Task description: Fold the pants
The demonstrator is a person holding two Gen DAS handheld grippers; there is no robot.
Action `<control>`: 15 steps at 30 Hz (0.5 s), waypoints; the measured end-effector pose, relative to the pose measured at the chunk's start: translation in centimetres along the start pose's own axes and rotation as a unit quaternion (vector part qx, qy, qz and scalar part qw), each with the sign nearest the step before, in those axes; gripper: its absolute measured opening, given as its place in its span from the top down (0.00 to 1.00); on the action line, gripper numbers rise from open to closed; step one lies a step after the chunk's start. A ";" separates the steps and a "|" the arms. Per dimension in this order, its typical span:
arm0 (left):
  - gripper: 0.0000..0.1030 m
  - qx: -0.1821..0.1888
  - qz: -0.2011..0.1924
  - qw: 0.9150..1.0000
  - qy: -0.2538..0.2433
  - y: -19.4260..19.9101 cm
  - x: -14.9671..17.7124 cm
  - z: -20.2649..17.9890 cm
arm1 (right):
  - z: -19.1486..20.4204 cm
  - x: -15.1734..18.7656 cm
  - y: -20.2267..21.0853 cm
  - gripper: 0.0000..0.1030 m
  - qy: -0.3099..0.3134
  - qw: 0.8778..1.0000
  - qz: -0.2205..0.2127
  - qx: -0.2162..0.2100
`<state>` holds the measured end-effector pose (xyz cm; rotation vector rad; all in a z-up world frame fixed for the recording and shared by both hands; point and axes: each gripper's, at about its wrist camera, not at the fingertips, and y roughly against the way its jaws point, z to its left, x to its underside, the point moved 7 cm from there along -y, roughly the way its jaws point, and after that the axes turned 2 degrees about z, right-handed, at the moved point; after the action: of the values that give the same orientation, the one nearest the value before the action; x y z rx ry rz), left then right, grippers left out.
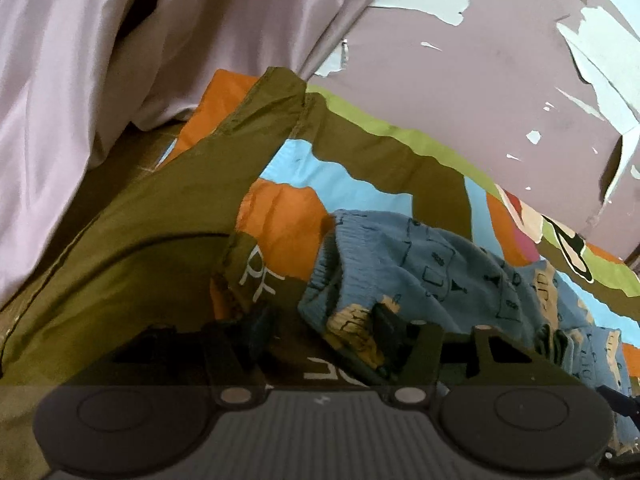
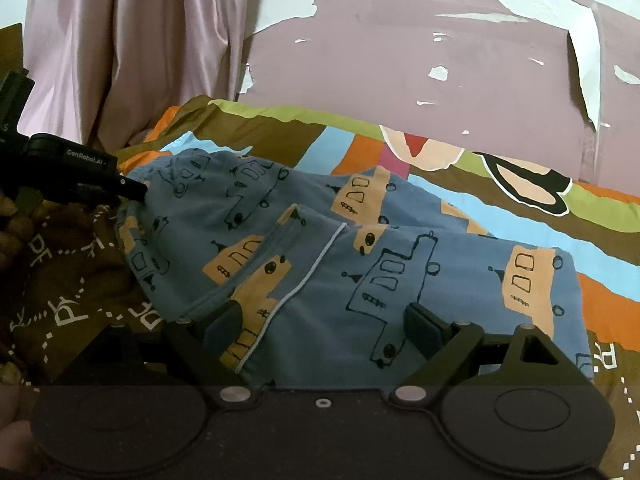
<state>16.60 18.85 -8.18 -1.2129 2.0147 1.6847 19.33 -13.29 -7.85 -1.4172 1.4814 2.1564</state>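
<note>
Lying rumpled on the patterned bed sheet, the blue printed pants look light, soft and floppy. Left gripper fingers stand half-spread at the waistband; right gripper fingers stand wide, pinching nothing. Best grip: hem edges.

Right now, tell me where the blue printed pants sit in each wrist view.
Left wrist view: blue printed pants lie lower right, waistband end nearest the tongs.
Right wrist view: they fill the centre, reaching down to the tongs.
Shared landmark: the peeling mauve wall behind the bed.
</note>
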 end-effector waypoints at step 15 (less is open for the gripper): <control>0.84 -0.009 -0.009 0.999 -0.036 1.2 -0.2 -2.0 | 0.0 0.0 -0.1 0.13 -0.002 1.000 -0.006 0.000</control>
<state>16.50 17.12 -6.61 -1.1571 1.9450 1.7155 19.36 -13.24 -7.90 -1.4164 1.4671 2.1513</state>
